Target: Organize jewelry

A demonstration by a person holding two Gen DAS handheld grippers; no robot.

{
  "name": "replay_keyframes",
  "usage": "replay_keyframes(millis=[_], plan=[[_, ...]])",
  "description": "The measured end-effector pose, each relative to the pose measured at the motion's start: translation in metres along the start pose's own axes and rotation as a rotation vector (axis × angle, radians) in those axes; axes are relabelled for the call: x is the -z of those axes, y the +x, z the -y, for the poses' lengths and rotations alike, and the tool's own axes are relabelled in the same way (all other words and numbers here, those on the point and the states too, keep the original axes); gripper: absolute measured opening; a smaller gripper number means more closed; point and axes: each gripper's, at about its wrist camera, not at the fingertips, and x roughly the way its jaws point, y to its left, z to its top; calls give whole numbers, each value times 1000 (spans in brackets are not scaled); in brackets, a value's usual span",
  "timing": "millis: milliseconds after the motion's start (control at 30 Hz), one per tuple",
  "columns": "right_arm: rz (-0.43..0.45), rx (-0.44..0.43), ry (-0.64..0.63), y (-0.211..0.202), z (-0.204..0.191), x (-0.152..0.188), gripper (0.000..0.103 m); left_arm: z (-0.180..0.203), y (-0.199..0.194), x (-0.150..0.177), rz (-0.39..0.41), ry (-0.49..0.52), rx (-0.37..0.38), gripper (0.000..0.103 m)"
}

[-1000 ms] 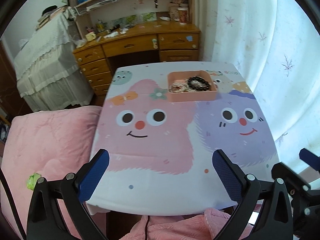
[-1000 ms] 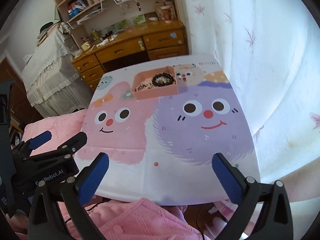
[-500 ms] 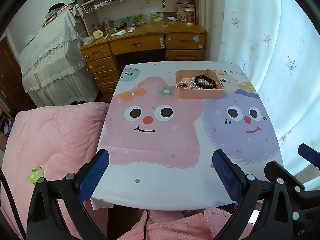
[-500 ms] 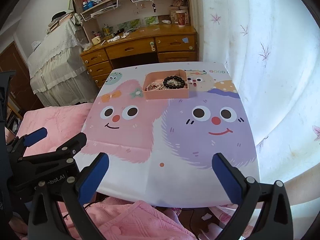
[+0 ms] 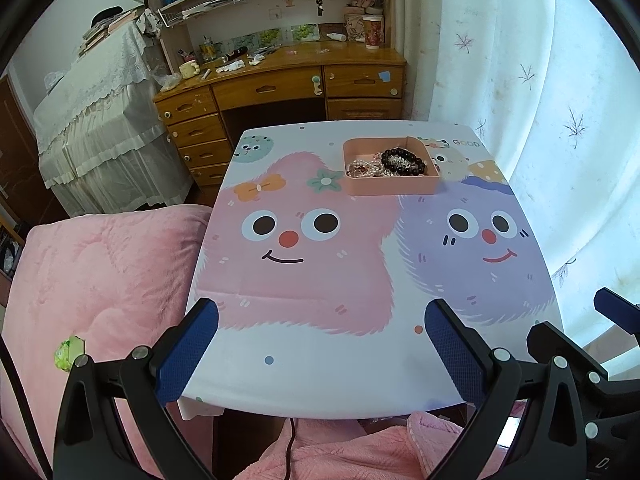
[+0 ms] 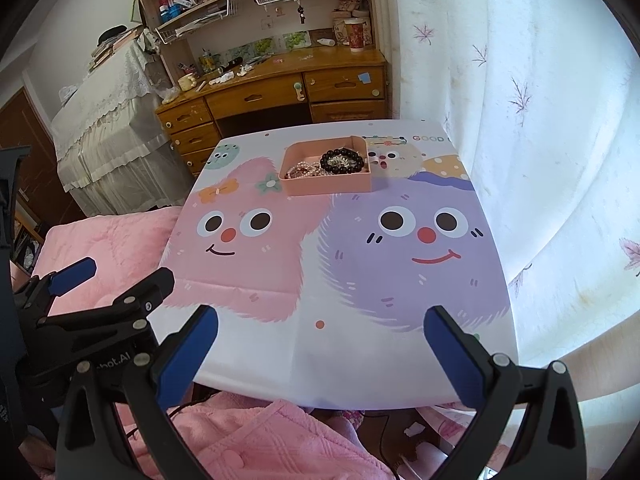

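Observation:
A pink tray (image 5: 394, 186) (image 6: 332, 185) stands at the far side of the table. It holds a black bead bracelet (image 5: 403, 160) (image 6: 343, 161) and pale pearl strands (image 5: 362, 169) (image 6: 302, 170). My left gripper (image 5: 320, 350) is open and empty, held over the table's near edge, far from the tray. My right gripper (image 6: 320, 350) is open and empty, also at the near edge. The left gripper also shows in the right wrist view (image 6: 112, 280), and the right gripper's finger shows at the right edge of the left wrist view (image 5: 618, 312).
The table (image 5: 328, 368) has a cartoon-monster cloth. A pink quilt (image 5: 96, 264) lies to the left. A wooden desk (image 5: 280, 84) with shelves stands behind. A white curtain (image 5: 560, 120) hangs on the right. Pink fabric (image 6: 248, 440) is below the near edge.
Both grippers have drawn back and risen, so the table and tray look farther and more of the room shows. Both stay open and empty.

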Motion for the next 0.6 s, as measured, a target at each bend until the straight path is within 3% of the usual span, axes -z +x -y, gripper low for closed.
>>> replay_keyframes(millis=[600], plan=[[-1, -1, 0, 0, -1, 0, 103, -1, 2, 0, -6, -3, 1, 102]])
